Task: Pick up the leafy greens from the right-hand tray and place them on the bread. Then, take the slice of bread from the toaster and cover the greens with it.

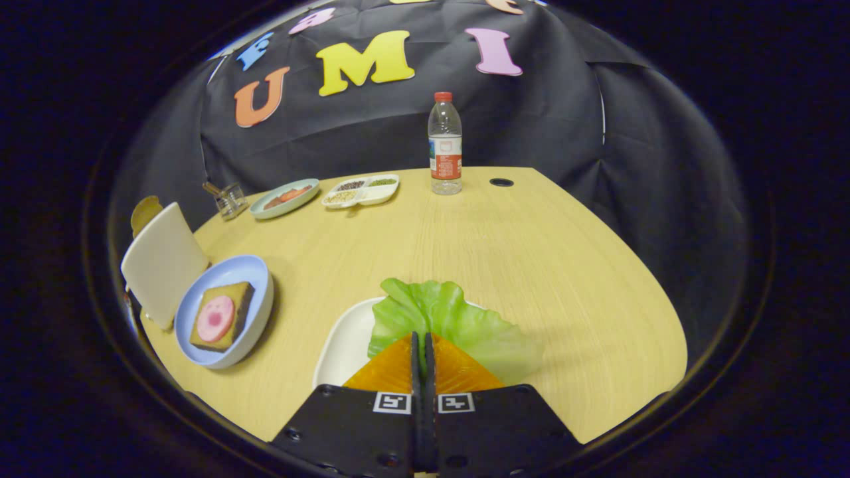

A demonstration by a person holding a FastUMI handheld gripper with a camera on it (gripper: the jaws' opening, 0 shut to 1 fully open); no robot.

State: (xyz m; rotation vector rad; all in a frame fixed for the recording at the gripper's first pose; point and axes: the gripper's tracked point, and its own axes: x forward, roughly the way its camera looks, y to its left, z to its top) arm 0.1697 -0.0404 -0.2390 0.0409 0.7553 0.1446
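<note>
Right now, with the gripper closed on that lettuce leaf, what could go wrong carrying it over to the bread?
The gripper pinches only the near edge of the lettuce leaf, so the floppy leaf could slip free or drag across the white tray.

The bread sits in a blue plate beside the toaster; a wide swing might bump either.

The drooping leaf may land off-centre on the bread.

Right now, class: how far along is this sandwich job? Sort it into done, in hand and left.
Done: nothing placed; the bread on the blue plate carries just a pink round slice.
In hand: the gripper is shut on the leafy greens, over the white tray.
Left: carry the greens to that bread, then cover them with the slice from the toaster.
</note>
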